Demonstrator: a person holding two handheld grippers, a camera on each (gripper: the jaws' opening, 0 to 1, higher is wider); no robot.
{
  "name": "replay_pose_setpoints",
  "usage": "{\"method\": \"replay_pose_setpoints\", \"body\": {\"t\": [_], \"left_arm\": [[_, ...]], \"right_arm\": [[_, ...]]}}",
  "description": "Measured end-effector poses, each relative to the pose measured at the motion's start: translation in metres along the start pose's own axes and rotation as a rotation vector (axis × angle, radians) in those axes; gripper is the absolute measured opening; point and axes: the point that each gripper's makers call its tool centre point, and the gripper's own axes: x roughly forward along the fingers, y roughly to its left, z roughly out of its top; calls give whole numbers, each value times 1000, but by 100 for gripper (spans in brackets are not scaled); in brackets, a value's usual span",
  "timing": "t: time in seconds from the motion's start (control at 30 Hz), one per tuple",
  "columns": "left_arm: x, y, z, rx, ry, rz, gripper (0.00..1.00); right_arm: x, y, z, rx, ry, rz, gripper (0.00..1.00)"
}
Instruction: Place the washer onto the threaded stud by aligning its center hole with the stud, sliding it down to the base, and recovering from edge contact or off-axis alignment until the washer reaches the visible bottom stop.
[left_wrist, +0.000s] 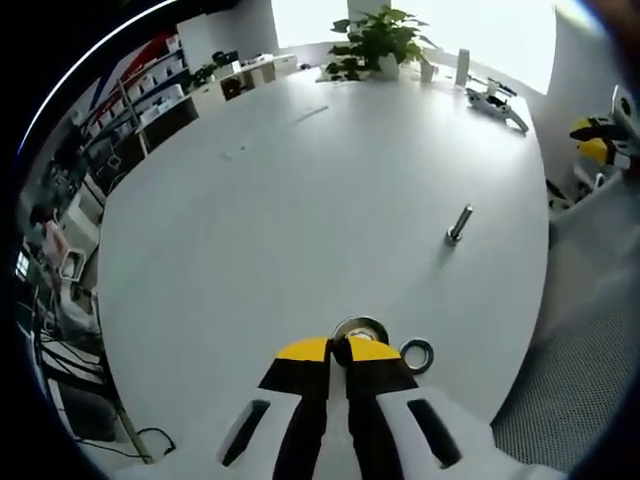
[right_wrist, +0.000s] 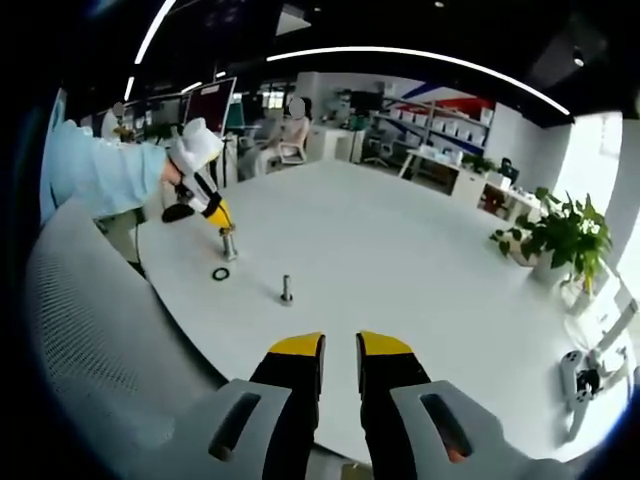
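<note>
A short threaded stud (left_wrist: 458, 224) stands upright on the white round table (left_wrist: 300, 200). My left gripper (left_wrist: 343, 345) is shut on a metal washer (left_wrist: 361, 327), held just past its yellow tips, low over the table's near edge. A second washer (left_wrist: 417, 353) lies flat just right of it. In the right gripper view, my right gripper (right_wrist: 340, 347) is open with nothing between its jaws. Ahead of it are the stud (right_wrist: 287, 289), the loose washer (right_wrist: 220, 273) and the left gripper (right_wrist: 222, 226) in a gloved hand, well apart from the stud.
A potted plant (left_wrist: 377, 40) and a white tool (left_wrist: 497, 103) sit at the table's far edge. A grey mesh chair (right_wrist: 100, 340) stands beside the table. Shelves (left_wrist: 140, 95) line one wall, and a person (right_wrist: 293, 125) sits beyond the table.
</note>
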Motion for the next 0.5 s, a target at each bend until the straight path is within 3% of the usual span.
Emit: {"method": "replay_pose_setpoints", "body": {"t": [0.5], "left_arm": [[-2,2,1,25,-17,9,4]], "right_arm": [[1,1,-2,-4,10,5,15]]}}
